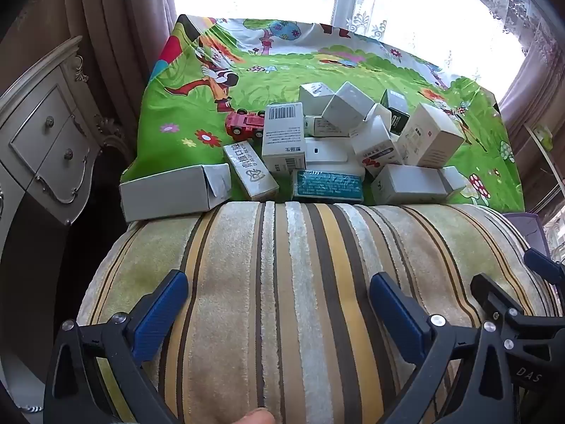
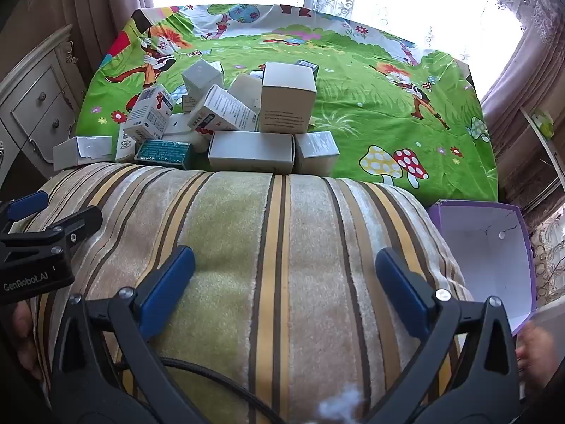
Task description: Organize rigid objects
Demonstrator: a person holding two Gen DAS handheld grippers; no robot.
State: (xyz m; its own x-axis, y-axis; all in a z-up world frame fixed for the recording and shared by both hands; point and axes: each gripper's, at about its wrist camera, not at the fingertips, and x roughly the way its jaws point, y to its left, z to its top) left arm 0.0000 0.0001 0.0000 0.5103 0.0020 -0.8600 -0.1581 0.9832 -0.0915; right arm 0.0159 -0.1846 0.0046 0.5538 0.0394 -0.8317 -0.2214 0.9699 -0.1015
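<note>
Two tools hung over a striped cushion [image 2: 282, 265], both with their blue pads spread wide and nothing between them: the left tool [image 1: 279, 304] and the right tool [image 2: 284, 275] side by side, the right one's tip also showing at the edge of the left wrist view. By my judgement the sorting had not begun; this looked like the opening approach, with every item untouched in its heap. A jumble of small cartons [image 1: 339, 141] lay just beyond the far edge of the cushion, on a green cartoon-print sheet [image 2: 370, 106], well ahead of both tools. Nearest the cushion sat a grey carton [image 1: 173, 190] at the pile's left end, a teal box [image 1: 326, 185] next to the middle, and a long grey box [image 2: 250, 152] touching the cushion's edge. A red toy car [image 1: 245, 123] rested behind the pile's left side. Right of the cushion stood an open purple box [image 2: 491, 258], seemingly empty, which I took for the likely destination. The next move would call for reaching forward over the cushion, choosing a carton at the pile's front edge and closing on its narrow faces, since the tilted ones behind could slide if disturbed.
</note>
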